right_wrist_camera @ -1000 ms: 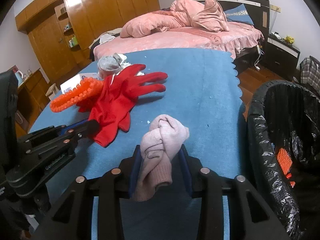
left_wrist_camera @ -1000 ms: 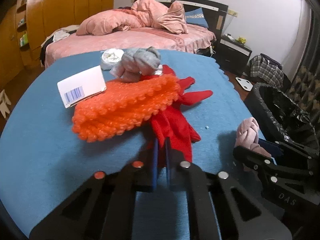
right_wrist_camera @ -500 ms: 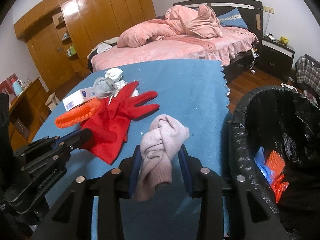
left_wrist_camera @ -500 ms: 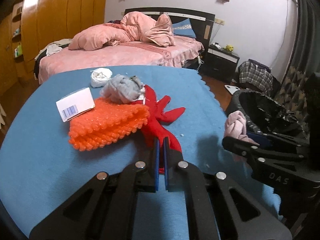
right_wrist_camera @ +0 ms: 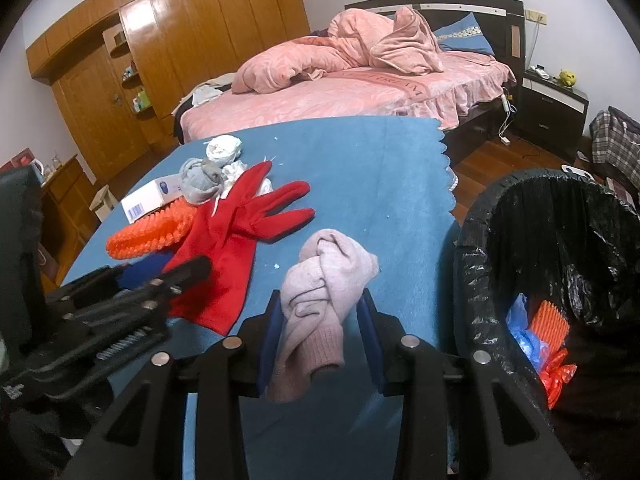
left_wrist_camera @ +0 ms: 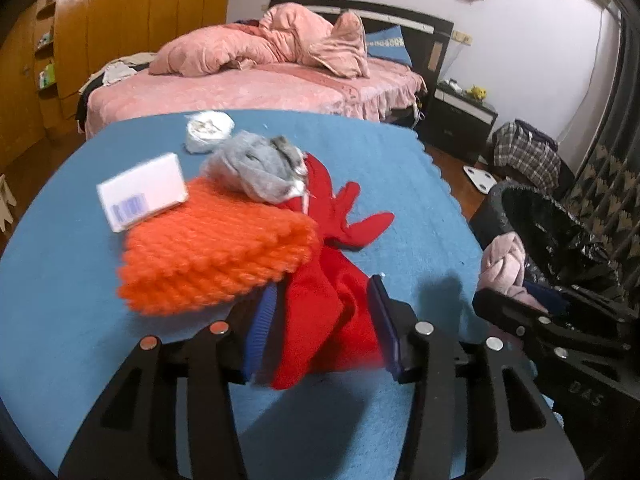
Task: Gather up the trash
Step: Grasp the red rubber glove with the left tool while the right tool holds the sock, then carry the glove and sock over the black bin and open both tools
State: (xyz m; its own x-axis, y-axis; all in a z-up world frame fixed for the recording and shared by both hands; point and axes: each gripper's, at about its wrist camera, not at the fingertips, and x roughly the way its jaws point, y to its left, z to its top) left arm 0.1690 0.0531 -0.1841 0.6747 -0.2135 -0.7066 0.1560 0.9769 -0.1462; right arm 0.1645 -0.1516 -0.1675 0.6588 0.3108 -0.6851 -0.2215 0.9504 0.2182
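Half a second ago the left gripper [left_wrist_camera: 322, 320] had its blue pads pinched together on the cuff of the red glove [left_wrist_camera: 320, 280]; now those pads stand well apart, with the cuff lying loose between them on the blue table cover [left_wrist_camera: 60, 320]. Whether either pad touches the cloth cannot be told. The glove's fingers point away across the table, partly under the orange knitted piece [left_wrist_camera: 216, 256], which has a grey sock ball [left_wrist_camera: 260, 168] at its far edge and a white barcoded box [left_wrist_camera: 142, 190] resting on its left corner. A white wad [left_wrist_camera: 210, 130] lies beyond them.

The right gripper [right_wrist_camera: 320, 332] is unchanged: its pads are closed on a knotted pink sock [right_wrist_camera: 320, 292], which bulges up above the fingertips and hangs down below them. It is held near the table's right edge, just left of the black-bagged trash bin [right_wrist_camera: 472, 280]. Orange, red and blue scraps [right_wrist_camera: 544, 336] already lie in the bin's bottom.

Blue cover is bare to the right of the glove as far as the scalloped edge [right_wrist_camera: 446, 168], and also in front of both grippers. The left gripper's body shows at the left of the right wrist view, close beside the glove cuff. A pink bed [right_wrist_camera: 340, 92] stands behind the table.
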